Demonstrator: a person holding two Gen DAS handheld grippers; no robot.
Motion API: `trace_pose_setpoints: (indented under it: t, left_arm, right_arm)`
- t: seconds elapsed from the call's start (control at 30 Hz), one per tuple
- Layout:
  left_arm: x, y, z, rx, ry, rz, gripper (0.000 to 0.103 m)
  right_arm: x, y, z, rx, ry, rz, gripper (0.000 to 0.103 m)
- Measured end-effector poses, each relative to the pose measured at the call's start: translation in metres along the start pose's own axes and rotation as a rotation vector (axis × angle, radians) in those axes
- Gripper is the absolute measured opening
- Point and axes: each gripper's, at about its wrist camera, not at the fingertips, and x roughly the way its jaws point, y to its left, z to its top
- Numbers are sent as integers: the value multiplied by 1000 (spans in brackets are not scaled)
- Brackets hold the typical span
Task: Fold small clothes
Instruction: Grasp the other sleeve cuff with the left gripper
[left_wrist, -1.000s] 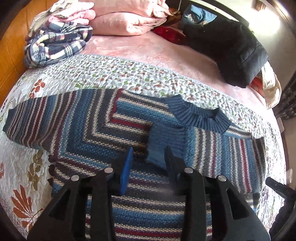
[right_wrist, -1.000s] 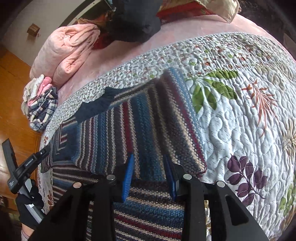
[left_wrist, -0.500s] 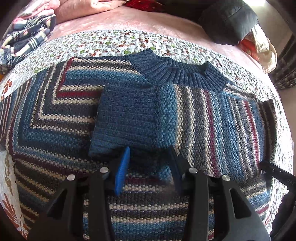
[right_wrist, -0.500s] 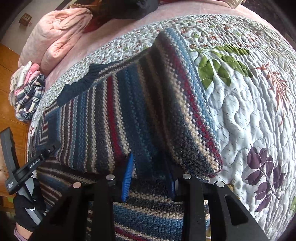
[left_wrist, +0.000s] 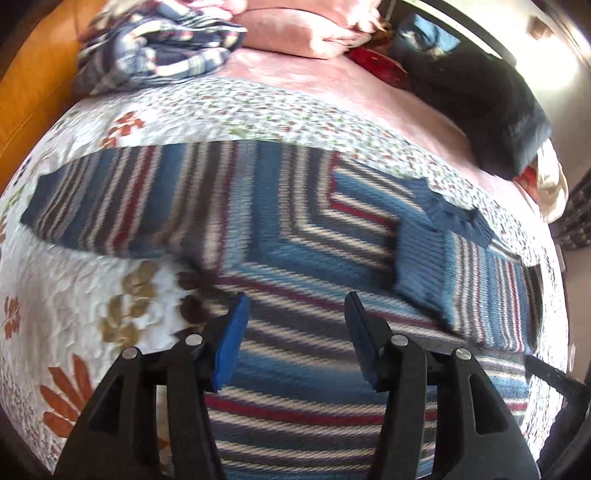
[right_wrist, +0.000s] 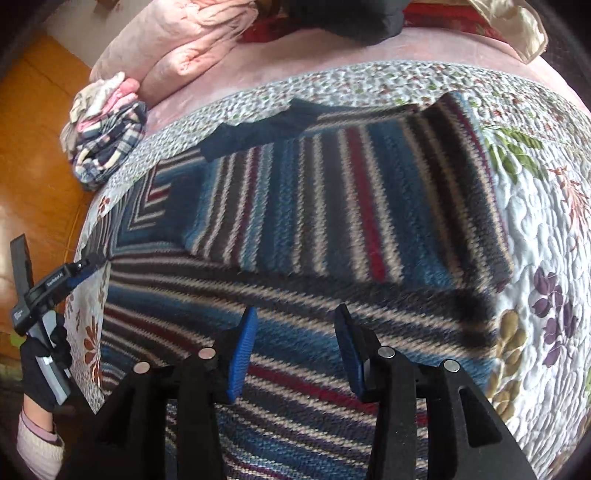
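A striped knit sweater (left_wrist: 295, 229) in blue, red, cream and grey lies flat on the floral quilt (left_wrist: 92, 288). One sleeve (left_wrist: 110, 206) is spread out to the left. The other sleeve is folded across the body, and its blue ribbed cuff (left_wrist: 417, 269) lies below the dark blue collar (left_wrist: 454, 218). My left gripper (left_wrist: 295, 306) hovers open over the lower body with nothing between its fingers. In the right wrist view the folded sleeve (right_wrist: 351, 206) lies flat, and my right gripper (right_wrist: 295, 317) is open just below it. The left gripper (right_wrist: 83, 267) shows at the far left, held by a gloved hand (right_wrist: 40, 362).
A pile of folded plaid and pink clothes (left_wrist: 159, 55) sits at the quilt's far left corner. Behind it lie a pink duvet (left_wrist: 306, 33) and a black jacket (left_wrist: 491, 107). Orange wood floor (right_wrist: 33, 147) runs along the bed's left side.
Both grippers have opened wider and drawn back from the folded sleeve, which now rests on the body. The left gripper has swung left, bringing the spread sleeve into view.
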Motion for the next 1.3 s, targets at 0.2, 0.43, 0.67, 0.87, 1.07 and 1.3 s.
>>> trace_pose_setpoints:
  t: [0.2,0.43,0.67,0.87,1.07,1.3]
  left_arm:
    - [-2,132,10,-274,1,58,53]
    - [25,221,29,-524,-44,17,53]
    - [39,258,45,-630,-98,-39,51]
    - [49,261,65,-616,-106,12,48]
    - [49,255,80,-572,-106,38,14]
    - [22,220,91,-469,-187,6,11]
  right_arm:
    - [28,33,-21,-78,63,-10,45]
    - [43,30,-28,-62,90,-33,45]
    - [48,25,-28,-50,93,-33,45]
    - [52,26,-28,-43,91,-37,45]
    - [53,26,-27,-47,94,-35,45]
    - [53,26,-27,-39,91,-39,45]
